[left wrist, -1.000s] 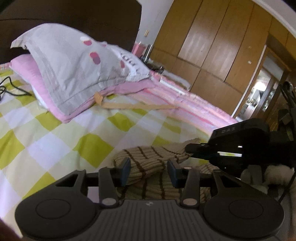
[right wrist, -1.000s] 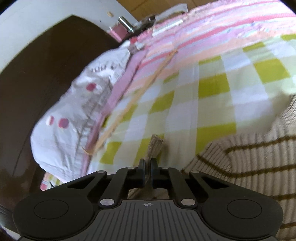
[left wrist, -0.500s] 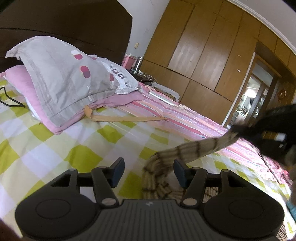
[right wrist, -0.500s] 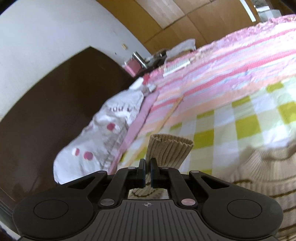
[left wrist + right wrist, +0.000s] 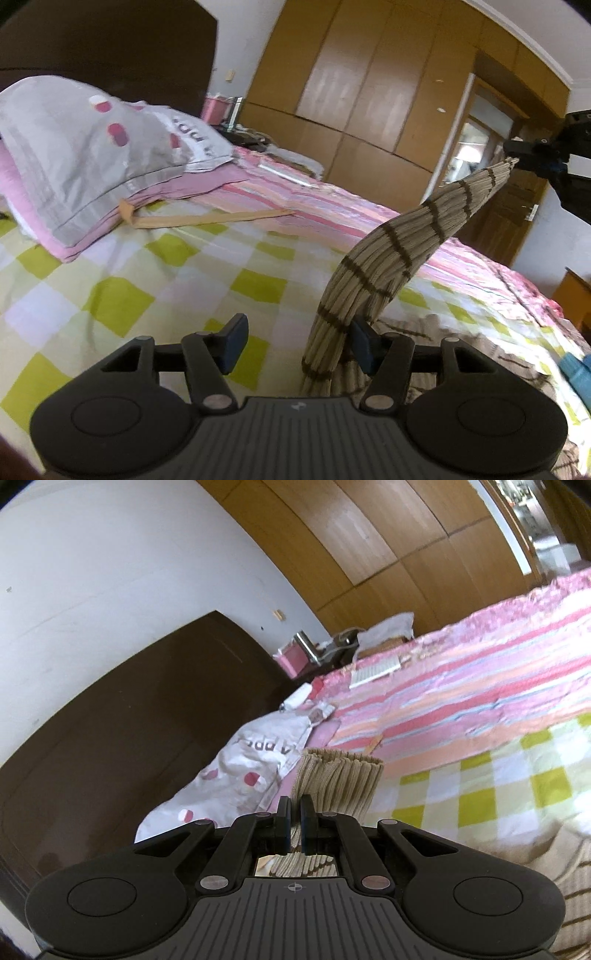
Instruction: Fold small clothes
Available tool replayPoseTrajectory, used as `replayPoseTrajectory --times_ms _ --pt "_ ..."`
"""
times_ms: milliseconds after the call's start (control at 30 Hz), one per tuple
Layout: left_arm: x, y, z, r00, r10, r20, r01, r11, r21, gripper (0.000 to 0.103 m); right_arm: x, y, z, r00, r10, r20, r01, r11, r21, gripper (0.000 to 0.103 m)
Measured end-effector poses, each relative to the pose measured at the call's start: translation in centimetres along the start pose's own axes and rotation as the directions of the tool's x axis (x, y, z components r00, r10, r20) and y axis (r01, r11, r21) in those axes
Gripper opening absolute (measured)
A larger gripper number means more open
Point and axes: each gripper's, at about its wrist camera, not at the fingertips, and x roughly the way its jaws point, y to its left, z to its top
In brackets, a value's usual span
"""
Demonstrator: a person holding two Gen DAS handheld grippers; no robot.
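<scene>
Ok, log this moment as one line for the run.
right gripper: shut on sleeve cuff, lifted | left gripper: open around sleeve | sweater body: on bed

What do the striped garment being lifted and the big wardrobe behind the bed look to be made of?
Striped garment: a ribbed knit, probably wool or acrylic yarn, beige with thin brown stripes. The lengthwise ribs and its soft drape from the right gripper show it. Wardrobe: wood or wood-look laminate, warm brown with a semi-gloss finish. Light patches reflect off the flat panels; solid wood or veneer cannot be told.

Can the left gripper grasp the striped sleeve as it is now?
Probably yes: the striped sleeve already passes between the open jaws of the left gripper, beside one of them, with nothing blocking. The right gripper holds its cuff.
</scene>
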Motion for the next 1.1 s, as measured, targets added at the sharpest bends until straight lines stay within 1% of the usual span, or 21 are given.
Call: replayPoseTrajectory --times_ms 200,367,533,633,700,833,967,1100 --pt "-0.8 -1.7 -0.2 0.996 -0.086 -0.006 0.086 0.995 0.05 0.063 -3.3 -1.5 0.5 0.998 -0.05 0.035 0.05 0.999 -0.009 0.005" --pt "-1.1 -4.2 -1.1 0.988 -0.148 -0.041 0.152 0.979 0.139 0.063 -5.5 -4.2 0.0 0.992 -0.124 0.038 0.123 0.992 0.017 0.005" --pt "-1.1 -6.3 -2.1 0.978 -0.184 -0.093 0.201 0.956 0.216 0.063 -7.3 -6.5 -1.3 0.985 -0.17 0.033 0.168 0.984 0.061 0.005" --pt "-1.1 -6.8 -2.5 0.972 -0.199 -0.121 0.223 0.945 0.237 0.063 -9.0 -8.3 -2.8 0.981 -0.192 0.029 0.188 0.977 0.102 0.005" --pt "-1.0 -7.0 -2.7 0.969 -0.206 -0.138 0.235 0.941 0.243 0.063 -10.1 -9.7 -4.2 0.973 -0.229 0.01 0.226 0.967 0.12 0.005" --pt "-0.9 -7.5 -3.2 0.962 -0.211 -0.173 0.25 0.933 0.257 0.063 -11.0 -12.9 -7.2 0.95 -0.307 -0.062 0.313 0.937 0.158 0.005" --pt "-0.5 -7.7 -3.6 0.956 -0.21 -0.202 0.261 0.927 0.268 0.063 -11.0 -15.3 -10.2 0.927 -0.354 -0.126 0.372 0.911 0.179 0.005" --pt "-0.5 -7.9 -3.8 0.952 -0.213 -0.221 0.271 0.922 0.278 0.063 -10.9 -16.1 -12.0 0.912 -0.376 -0.163 0.403 0.897 0.18 0.005"
